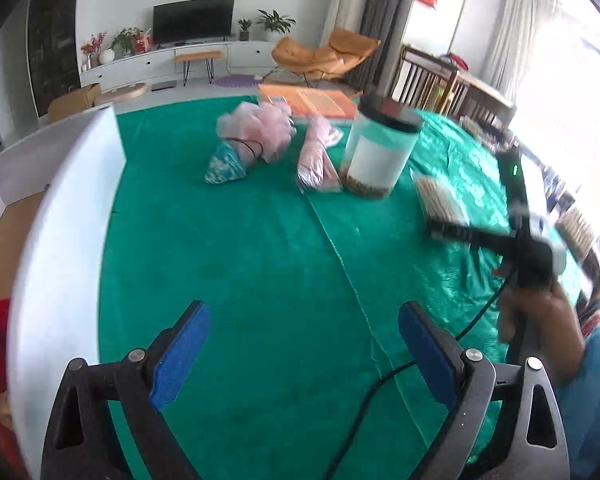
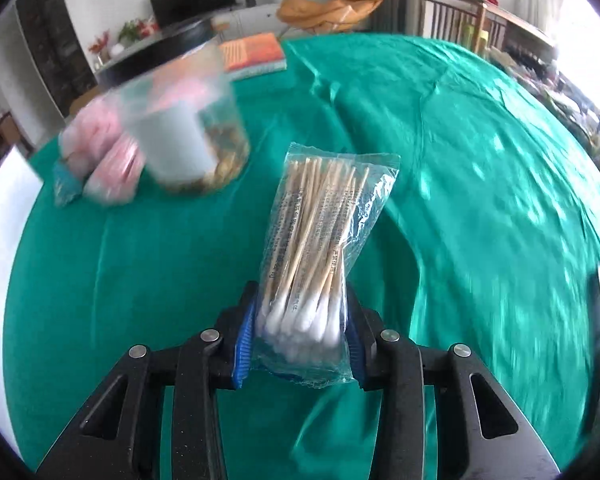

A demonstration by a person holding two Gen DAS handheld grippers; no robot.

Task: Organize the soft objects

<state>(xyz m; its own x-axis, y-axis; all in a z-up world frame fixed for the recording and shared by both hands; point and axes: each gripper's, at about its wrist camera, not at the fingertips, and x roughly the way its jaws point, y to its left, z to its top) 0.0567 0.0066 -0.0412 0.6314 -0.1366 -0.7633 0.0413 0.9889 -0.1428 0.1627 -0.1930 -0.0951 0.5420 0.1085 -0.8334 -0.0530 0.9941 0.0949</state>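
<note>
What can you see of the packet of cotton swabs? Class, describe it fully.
The packet of cotton swabs is a clear crinkly plastic bag with printing, holding wooden sticks with white cotton tips. The right gripper clamps its tip end between blue pads, so it juts forward above the green tablecloth. The left wrist view shows it blurred.
</note>
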